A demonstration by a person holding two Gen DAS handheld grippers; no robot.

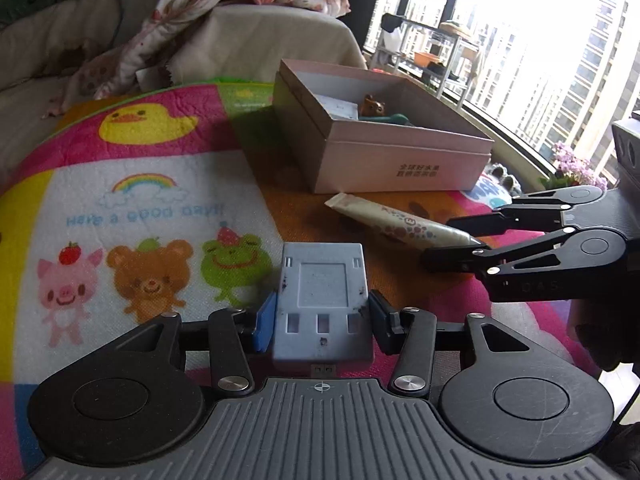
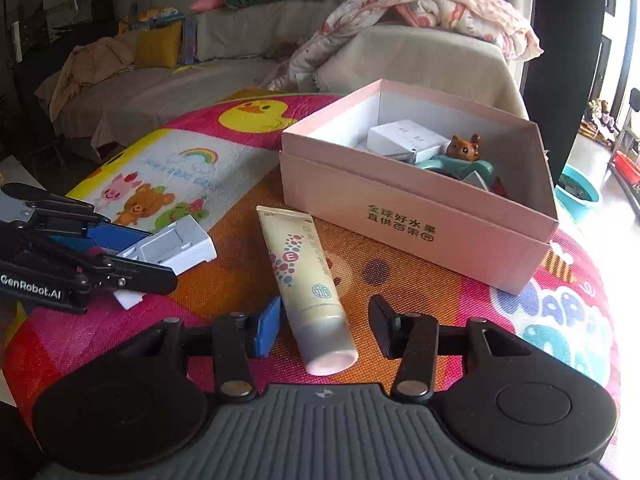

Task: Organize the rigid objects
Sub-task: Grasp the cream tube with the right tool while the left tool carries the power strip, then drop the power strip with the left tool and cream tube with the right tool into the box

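My left gripper (image 1: 322, 320) is shut on a pale grey plastic block (image 1: 320, 292), its pads against both sides, low over the cartoon mat (image 1: 132, 208). The right wrist view shows this left gripper (image 2: 132, 256) and the block (image 2: 176, 246) at the left. A cream tube (image 2: 304, 272) lies on the mat between the fingers of my right gripper (image 2: 324, 326), which is open, with the pads off it. From the left wrist the right gripper (image 1: 440, 240) straddles the capped end of the tube (image 1: 400, 224). Behind stands an open pink box (image 2: 400, 216) holding a small white box (image 2: 408, 140) and a bear toy (image 2: 464, 148).
The pink box (image 1: 400, 160) sits at the mat's far side. A sofa (image 2: 168, 84) with a patterned blanket (image 2: 432, 4) lies beyond the table. A small white piece (image 2: 128, 300) rests on the mat under the left gripper. A window (image 1: 540, 60) is at the right.
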